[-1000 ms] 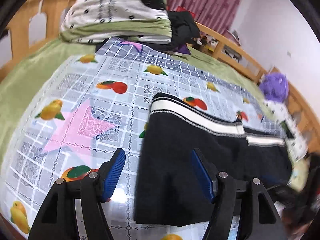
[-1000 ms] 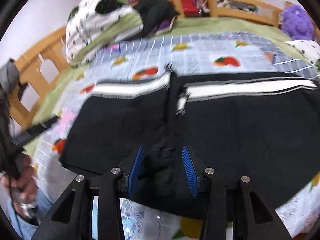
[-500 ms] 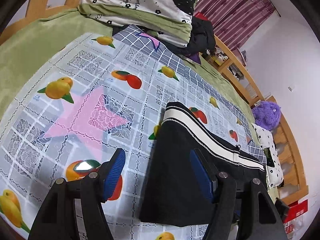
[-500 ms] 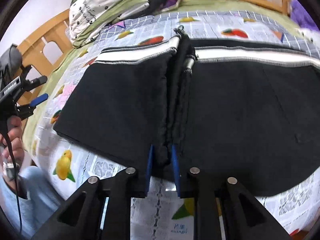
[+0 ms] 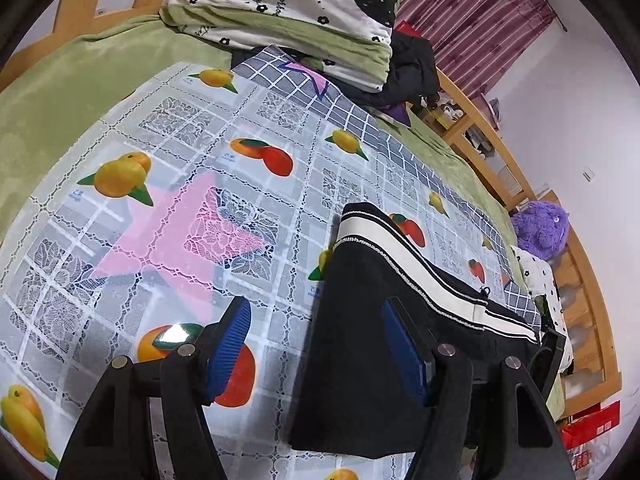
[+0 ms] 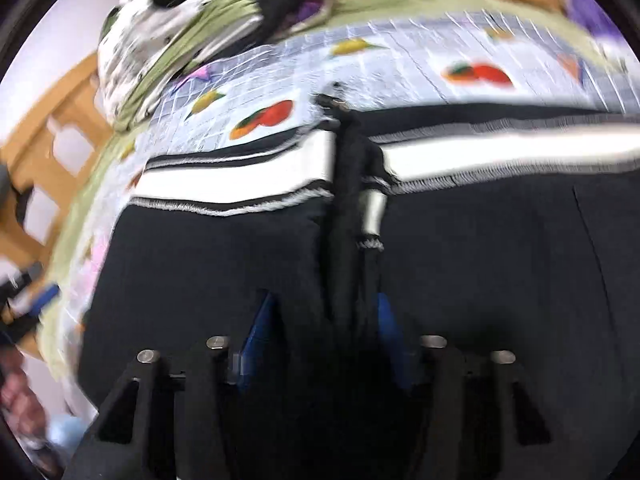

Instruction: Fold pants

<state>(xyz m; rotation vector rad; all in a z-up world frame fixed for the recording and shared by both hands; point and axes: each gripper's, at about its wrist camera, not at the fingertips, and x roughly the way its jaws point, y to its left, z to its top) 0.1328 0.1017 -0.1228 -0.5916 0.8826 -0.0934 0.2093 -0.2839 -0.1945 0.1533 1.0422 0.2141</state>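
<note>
Black pants [image 5: 360, 360] with a white-striped waistband lie flat on the fruit-print cloth [image 5: 168, 216]. My left gripper [image 5: 316, 346] is open and straddles the pants' left edge: one pad sits over the cloth and the other over black fabric, neither pressing. In the blurred right wrist view my right gripper [image 6: 324, 328] sits low over the pants [image 6: 208, 264], in line with the zipper fly [image 6: 372, 216]. Its jaws are closing. A raised ridge of black fabric runs between its blue pads, which stand apart from it.
A folded white and green quilt [image 5: 288, 8] and dark clothes [image 5: 412, 72] are piled at the head of the bed. The wooden bed rail [image 5: 500, 156] runs along the far side, with a purple plush toy [image 5: 540, 228] by it. A person's hand [image 6: 20, 400] shows at the left edge.
The right gripper pinched the ridge at the pants' near hem, then moved in over the pants toward the waistband; its pads now stand wider apart. The left view rolled, then held still.
</note>
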